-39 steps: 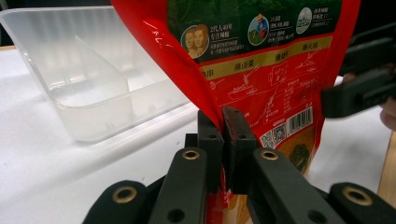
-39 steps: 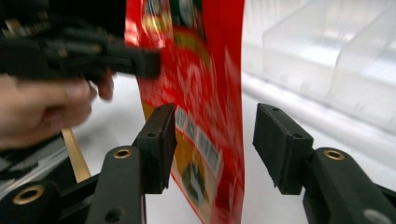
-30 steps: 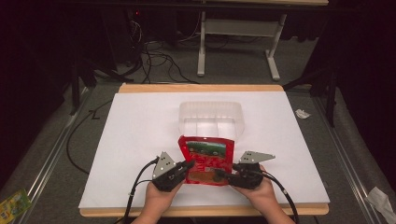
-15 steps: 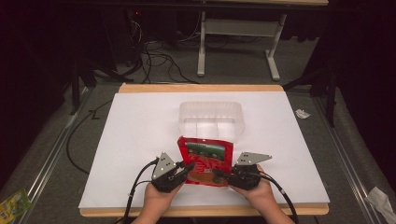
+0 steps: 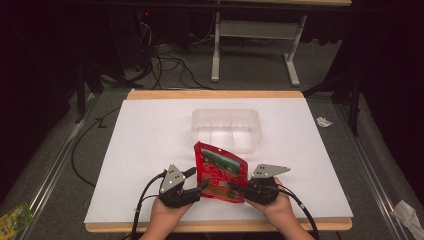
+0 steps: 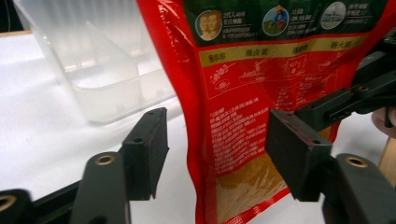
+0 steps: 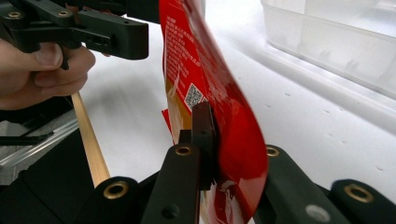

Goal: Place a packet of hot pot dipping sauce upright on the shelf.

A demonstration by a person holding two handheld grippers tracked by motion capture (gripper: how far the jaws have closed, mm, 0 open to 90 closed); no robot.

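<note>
A red food pouch (image 5: 220, 172) stands tilted near the front edge of the white board, held by its lower right corner. My right gripper (image 5: 234, 189) is shut on that corner; in the right gripper view the jaws (image 7: 219, 140) pinch the red film (image 7: 205, 70). My left gripper (image 5: 197, 179) is open at the pouch's left edge, and its jaws have just been opening. In the left gripper view the pouch (image 6: 261, 93) hangs between the spread jaws (image 6: 217, 135) without the pads pressing on it. A clear plastic container (image 5: 227, 125) sits just behind.
The white board (image 5: 150, 150) lies on a wooden table top. The container (image 6: 93, 60) has inner dividers and stands open-topped. Cables and desk legs (image 5: 216, 55) lie on the floor beyond. Small wrappers (image 5: 15, 217) lie on the floor at both sides.
The left gripper's jaws have spread apart and let go of the pouch's left edge. The right gripper's jaws have closed on the pouch. Both hands stayed in place.
</note>
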